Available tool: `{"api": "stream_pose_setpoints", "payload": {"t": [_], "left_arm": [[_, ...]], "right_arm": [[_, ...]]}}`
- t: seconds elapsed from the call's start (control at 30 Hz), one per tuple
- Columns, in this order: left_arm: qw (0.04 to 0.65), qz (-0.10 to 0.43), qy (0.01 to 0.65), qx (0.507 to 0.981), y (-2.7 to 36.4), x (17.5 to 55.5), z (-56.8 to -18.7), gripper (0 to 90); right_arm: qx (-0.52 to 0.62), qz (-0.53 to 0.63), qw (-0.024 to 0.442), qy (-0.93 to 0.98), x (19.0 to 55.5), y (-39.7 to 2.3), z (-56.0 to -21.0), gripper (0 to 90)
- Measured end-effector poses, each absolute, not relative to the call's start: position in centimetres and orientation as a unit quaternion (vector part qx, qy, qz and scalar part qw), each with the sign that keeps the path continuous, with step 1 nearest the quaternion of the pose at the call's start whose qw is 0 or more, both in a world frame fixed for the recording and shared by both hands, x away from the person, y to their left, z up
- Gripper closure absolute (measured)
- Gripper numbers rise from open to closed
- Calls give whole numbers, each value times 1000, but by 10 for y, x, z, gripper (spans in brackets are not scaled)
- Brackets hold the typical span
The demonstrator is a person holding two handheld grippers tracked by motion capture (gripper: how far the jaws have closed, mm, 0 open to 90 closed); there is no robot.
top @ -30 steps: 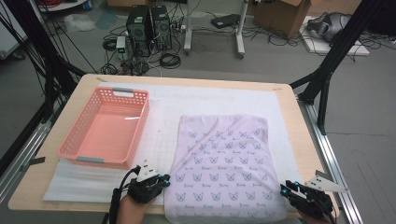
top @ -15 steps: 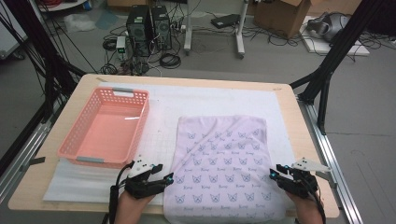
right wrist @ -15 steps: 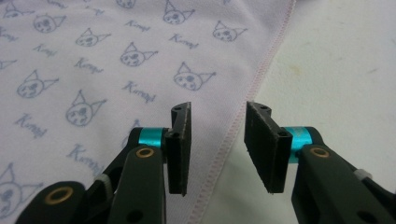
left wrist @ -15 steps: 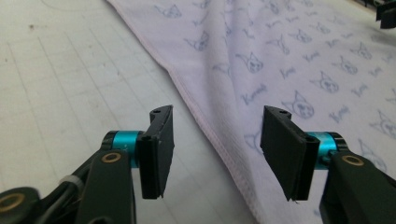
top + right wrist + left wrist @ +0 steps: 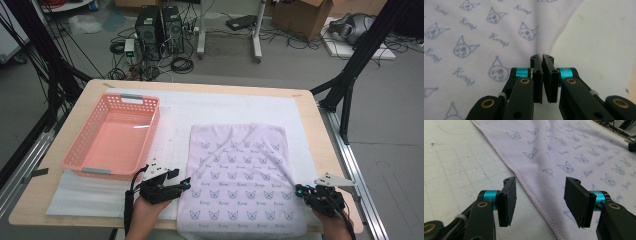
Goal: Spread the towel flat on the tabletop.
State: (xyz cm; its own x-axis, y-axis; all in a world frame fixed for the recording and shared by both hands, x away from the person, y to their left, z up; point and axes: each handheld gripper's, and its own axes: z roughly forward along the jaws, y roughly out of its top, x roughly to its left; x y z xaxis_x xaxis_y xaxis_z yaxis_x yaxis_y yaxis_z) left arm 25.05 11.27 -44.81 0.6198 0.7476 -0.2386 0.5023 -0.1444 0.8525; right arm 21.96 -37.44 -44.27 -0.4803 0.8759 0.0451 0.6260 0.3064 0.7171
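Lavender cat-print towel lies flat between both tools. Left gripper, jaws apart, straddles its hem; right gripper has just clamped the opposite edge. Left should bite equally deep before lifting.

Grey floor strewn with cables; computer towers, cardboard box beyond wooden table.
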Motion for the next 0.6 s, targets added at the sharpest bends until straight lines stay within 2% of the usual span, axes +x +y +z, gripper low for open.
{"api": "stream_pose_setpoints", "payload": {"t": [0.2,0.23,0.3,0.4,0.47,0.5,0.53,0.6], "left_arm": [[492,116,431,747,110,259,-449,453],[489,113,430,751,109,262,-450,453],[481,108,430,756,105,269,-450,454],[465,101,439,762,98,279,-453,469],[449,110,437,771,92,280,-452,511],[448,108,430,777,90,280,-453,566],[436,123,426,783,87,278,-452,677],[417,149,420,792,84,277,-451,807]], "right_arm": [[483,332,171,792,209,-383,-439,858],[482,334,170,792,209,-383,-439,833],[483,341,180,786,208,-384,-438,705],[484,360,189,775,208,-386,-437,645],[486,364,195,770,209,-388,-437,634],[490,366,193,767,210,-389,-437,634],[492,368,193,765,210,-390,-438,634],[498,371,190,760,212,-391,-440,630]]}}
